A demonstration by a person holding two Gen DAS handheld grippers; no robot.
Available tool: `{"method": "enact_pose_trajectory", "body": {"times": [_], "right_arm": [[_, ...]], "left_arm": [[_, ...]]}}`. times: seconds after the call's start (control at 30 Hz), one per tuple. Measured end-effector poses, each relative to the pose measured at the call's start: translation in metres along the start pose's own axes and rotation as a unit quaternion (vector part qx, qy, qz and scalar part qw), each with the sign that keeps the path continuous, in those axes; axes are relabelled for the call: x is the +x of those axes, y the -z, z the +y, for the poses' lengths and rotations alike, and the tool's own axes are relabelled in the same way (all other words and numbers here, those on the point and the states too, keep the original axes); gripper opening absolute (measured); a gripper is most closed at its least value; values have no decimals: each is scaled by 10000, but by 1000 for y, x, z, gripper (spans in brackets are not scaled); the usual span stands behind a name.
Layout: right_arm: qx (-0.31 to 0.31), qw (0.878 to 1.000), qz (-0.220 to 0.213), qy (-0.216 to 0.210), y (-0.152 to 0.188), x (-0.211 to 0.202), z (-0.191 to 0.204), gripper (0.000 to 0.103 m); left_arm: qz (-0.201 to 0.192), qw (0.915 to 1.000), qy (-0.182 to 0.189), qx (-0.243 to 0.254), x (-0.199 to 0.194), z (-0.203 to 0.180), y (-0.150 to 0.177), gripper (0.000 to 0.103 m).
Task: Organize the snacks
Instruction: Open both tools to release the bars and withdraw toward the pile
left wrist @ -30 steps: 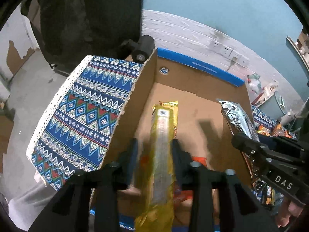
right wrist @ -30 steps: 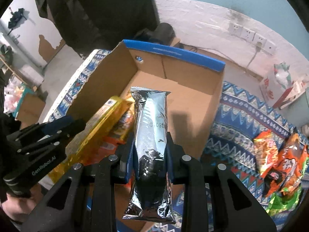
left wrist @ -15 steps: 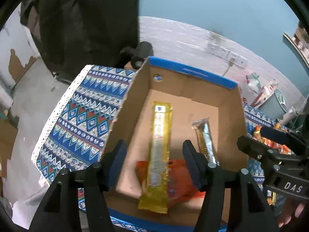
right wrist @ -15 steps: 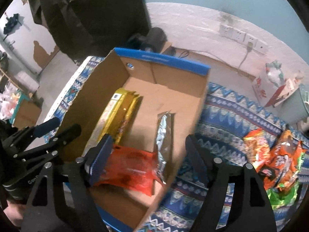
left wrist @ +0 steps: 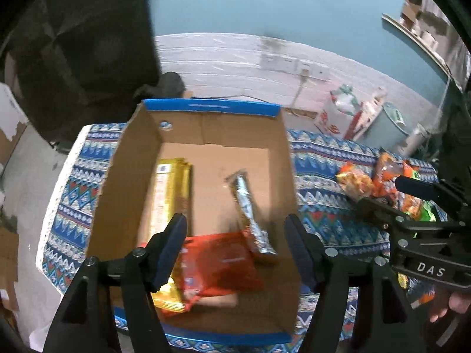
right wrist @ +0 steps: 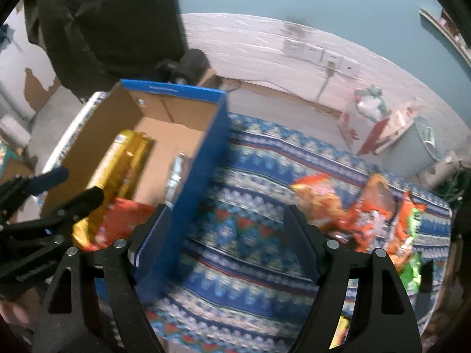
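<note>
We see the counter (right wrist: 250, 282) under a blue patterned cloth (left wrist: 321, 164), and on its left part stands the box (left wrist: 206, 129), an open cardboard carton with blue rims. Our left claw (left wrist: 235, 250) hangs above the box's near end, its jaws spread wide with nothing between them. Our right claw (right wrist: 226, 241) is likewise spread and empty; it sits over the cloth just right of the box's blue outer wall (right wrist: 188, 182), with its left finger (right wrist: 153, 229) close against that wall.

Inside the box lie three snacks. The gold pack (left wrist: 169, 194) runs lengthwise along the left side, close to the left wall. The red pack (left wrist: 220, 267) lies flat at the near end, overlapping the gold pack's near end. The silver bar (left wrist: 250, 214) lies right of centre, slightly slanted, its near end resting on the red pack. The far half of the box floor shows bare cardboard.

In the right wrist view the gold pack (right wrist: 123, 164), the red pack (right wrist: 117, 223) and a sliver of the silver bar (right wrist: 175, 173) show over the box rim.

On the cloth, well apart from the box to the right, sits a heap of orange bags (right wrist: 362, 209) with a green bag (right wrist: 412, 261) at its near edge; the same orange bags (left wrist: 379, 179) appear beyond our right claw in the left wrist view. This view is blurred, so we cannot read any labels.
</note>
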State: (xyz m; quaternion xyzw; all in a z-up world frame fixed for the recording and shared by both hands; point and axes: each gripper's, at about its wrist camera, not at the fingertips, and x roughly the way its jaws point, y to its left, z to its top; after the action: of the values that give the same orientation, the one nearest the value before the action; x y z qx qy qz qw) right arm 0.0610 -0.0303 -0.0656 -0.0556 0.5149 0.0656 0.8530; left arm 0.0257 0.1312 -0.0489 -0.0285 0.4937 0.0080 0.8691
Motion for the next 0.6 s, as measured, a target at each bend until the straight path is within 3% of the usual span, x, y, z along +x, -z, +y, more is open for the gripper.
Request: {"method": "enact_pose_trajectory", "body": {"times": [0.2, 0.6], "right_arm": [[365, 9992, 80, 160, 22, -5, -46, 77], [1088, 9932, 110, 397, 63, -20, -126, 77]], "left_arm": [[178, 9993, 181, 272, 5, -34, 3, 70], [324, 9957, 209, 837, 11, -93, 7, 74]]}}
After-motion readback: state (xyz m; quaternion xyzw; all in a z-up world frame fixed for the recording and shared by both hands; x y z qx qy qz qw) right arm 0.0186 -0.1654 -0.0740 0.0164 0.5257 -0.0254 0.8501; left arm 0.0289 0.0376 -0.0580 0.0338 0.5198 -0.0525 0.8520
